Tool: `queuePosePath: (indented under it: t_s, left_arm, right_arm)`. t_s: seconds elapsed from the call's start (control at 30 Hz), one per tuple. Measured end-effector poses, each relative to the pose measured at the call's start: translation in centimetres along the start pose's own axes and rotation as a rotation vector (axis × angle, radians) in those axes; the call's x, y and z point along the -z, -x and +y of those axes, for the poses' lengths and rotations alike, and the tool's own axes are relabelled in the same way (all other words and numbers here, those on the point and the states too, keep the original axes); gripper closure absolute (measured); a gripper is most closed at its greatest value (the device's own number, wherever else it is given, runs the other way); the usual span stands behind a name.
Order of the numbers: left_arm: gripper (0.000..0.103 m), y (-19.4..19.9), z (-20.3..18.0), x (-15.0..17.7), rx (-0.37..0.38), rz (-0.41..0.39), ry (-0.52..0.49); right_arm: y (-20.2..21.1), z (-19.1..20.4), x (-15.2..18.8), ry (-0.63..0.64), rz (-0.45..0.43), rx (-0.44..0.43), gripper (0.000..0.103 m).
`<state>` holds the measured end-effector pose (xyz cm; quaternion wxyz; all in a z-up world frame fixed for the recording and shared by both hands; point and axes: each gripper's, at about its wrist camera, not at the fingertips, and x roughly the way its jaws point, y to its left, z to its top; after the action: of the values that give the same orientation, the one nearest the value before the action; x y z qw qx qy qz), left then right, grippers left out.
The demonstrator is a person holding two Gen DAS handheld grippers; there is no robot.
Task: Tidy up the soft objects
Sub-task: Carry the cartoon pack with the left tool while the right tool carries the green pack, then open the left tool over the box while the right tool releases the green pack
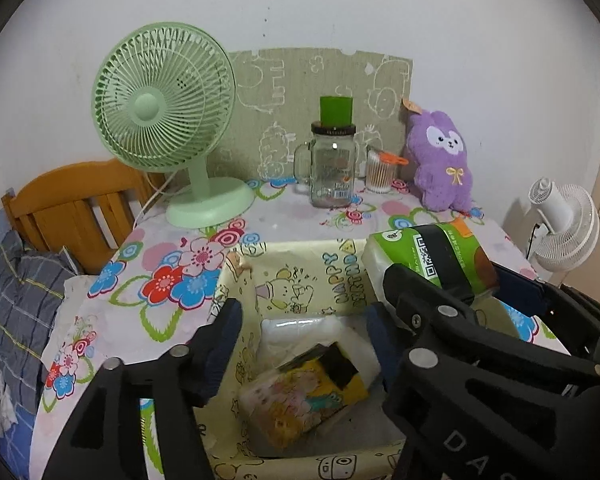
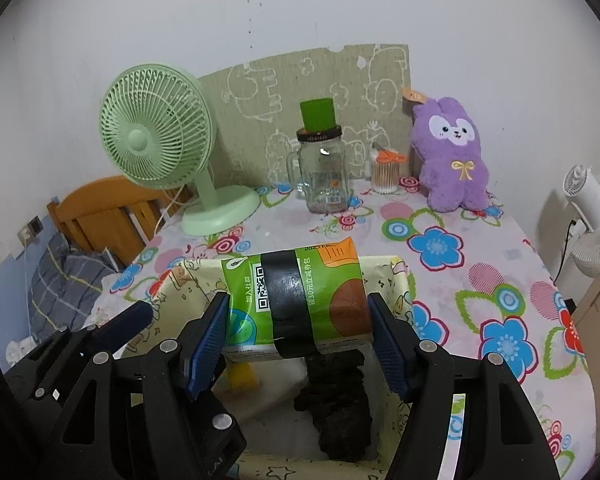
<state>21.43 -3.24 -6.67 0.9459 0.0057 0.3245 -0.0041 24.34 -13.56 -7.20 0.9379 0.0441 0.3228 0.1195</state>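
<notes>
Above the yellow box [image 2: 396,276], the right gripper [image 2: 298,340] clamped the green tissue pack [image 2: 296,300], which risked snagging the rim on release.

My left gripper [image 1: 304,344] is all matte black plastic, angular linkage arms studded with round silver pivot pins, and dark blue ribbed pads line its fingers [image 1: 226,344]. Pale embossed letters run along its right arm. My right gripper [image 2: 298,344] matches it: black frame, silver rivets, blue ridged pads [image 2: 206,344], with a small white marking low on its left arm.
</notes>
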Motion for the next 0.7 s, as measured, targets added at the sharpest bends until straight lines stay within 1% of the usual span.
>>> queuePosePath:
  t_s: [0.23, 0.33, 0.4, 0.47, 0.6, 0.7]
  left_arm:
    - [0.028, -0.6, 0.3, 0.3, -0.015, 0.018, -0.003]
    - [0.026, -0.6, 0.3, 0.5, -0.019, 0.018, -0.002]
    - [0.026, -0.6, 0.4, 0.5, -0.019, 0.022, 0.002]
    - [0.026, -0.4, 0.4, 0.6, -0.018, 0.021, 0.003]
    - [0.024, 0.2, 0.3, 0.6, -0.023, 0.009, 0.002]
    - [0.024, 1.0, 0.2, 0.7, -0.026, -0.006, 0.001]
  right_arm:
    - [-1.0, 0.2, 0.3, 0.015, 0.024, -0.005, 0.03]
    - [-1.2, 0.3, 0.2, 0.022, 0.033, -0.014, 0.026]
    - [-1.1, 0.5, 0.3, 0.03, 0.035, 0.007, 0.021]
    - [-0.9, 0.5, 0.4, 0.033, 0.033, 0.015, 0.019]
    - [-0.1, 0.6, 0.4, 0.04, 0.023, 0.015, 0.017]
    - [0.7, 0.6, 0.4, 0.043, 0.01, 0.019, 0.011]
